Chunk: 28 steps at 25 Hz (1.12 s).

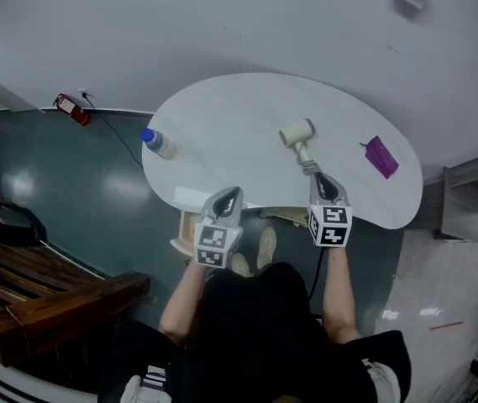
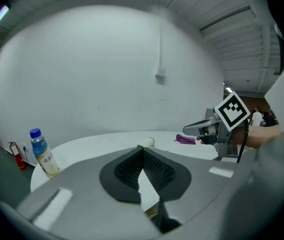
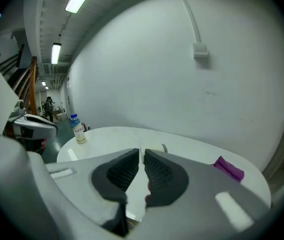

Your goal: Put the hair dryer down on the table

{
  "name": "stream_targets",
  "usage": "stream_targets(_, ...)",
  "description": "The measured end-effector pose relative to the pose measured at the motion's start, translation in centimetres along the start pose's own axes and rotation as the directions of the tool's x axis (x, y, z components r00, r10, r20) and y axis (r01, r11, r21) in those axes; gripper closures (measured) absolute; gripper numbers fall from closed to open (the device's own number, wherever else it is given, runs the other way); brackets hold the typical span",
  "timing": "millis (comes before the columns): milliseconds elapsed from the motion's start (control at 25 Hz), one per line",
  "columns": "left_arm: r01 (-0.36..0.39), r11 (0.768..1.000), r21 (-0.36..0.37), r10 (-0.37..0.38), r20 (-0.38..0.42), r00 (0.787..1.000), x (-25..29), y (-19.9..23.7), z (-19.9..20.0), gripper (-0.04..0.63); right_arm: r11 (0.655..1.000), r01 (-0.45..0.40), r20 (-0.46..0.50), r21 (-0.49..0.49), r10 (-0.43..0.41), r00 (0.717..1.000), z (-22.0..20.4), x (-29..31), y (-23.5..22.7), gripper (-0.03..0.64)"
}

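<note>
The cream hair dryer [image 1: 299,137] lies on the round white table [image 1: 222,116], its handle and braided cord pointing toward me. My right gripper [image 1: 323,185] hovers just short of the cord end, apart from the dryer. In the right gripper view its jaws [image 3: 142,151] stand nearly together with only a thin slit and nothing between them; a bit of the dryer [image 3: 151,147] shows beyond the tips. My left gripper [image 1: 226,200] sits at the table's near edge, its jaws [image 2: 142,149] shut and empty, with the dryer's nozzle [image 2: 146,142] visible past them.
A plastic bottle with a blue cap [image 1: 159,143] stands at the table's left edge. A purple object [image 1: 380,156] lies on the right side. A wooden bench [image 1: 45,292] and a red extinguisher [image 1: 74,109] are on the floor to the left.
</note>
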<state>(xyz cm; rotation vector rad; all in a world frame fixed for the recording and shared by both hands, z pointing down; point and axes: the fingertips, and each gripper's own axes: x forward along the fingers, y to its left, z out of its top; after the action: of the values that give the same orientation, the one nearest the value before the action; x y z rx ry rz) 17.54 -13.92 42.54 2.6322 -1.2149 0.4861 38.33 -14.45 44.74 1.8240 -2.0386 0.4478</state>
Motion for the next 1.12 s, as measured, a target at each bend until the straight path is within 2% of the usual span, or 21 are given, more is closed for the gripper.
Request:
stream_targets(520, 0.07, 0.996, 0.046, -0.074, 0.094, 0.993, -5.3, -2.7, 2.1, 0.589, 0.999, 0.043, 0.148, 0.016, -0.045, 0.988, 0.9, -9.0, 3.8, 0.609)
stream_targets(840, 0.077, 0.995, 0.066, -0.083, 0.103, 0.991, -8.1, -3.2, 0.9, 0.589, 0.999, 0.048, 0.189, -0.012, -0.045, 0.981, -0.3, -12.3, 6.5, 0.609)
stream_targets(1120, 0.086, 0.994, 0.061, -0.092, 0.109, 0.99, -9.4, -3.4, 0.4, 0.589, 0.999, 0.04, 0.185, -0.008, -0.038, 0.982, -1.6, -13.4, 7.9, 0.609)
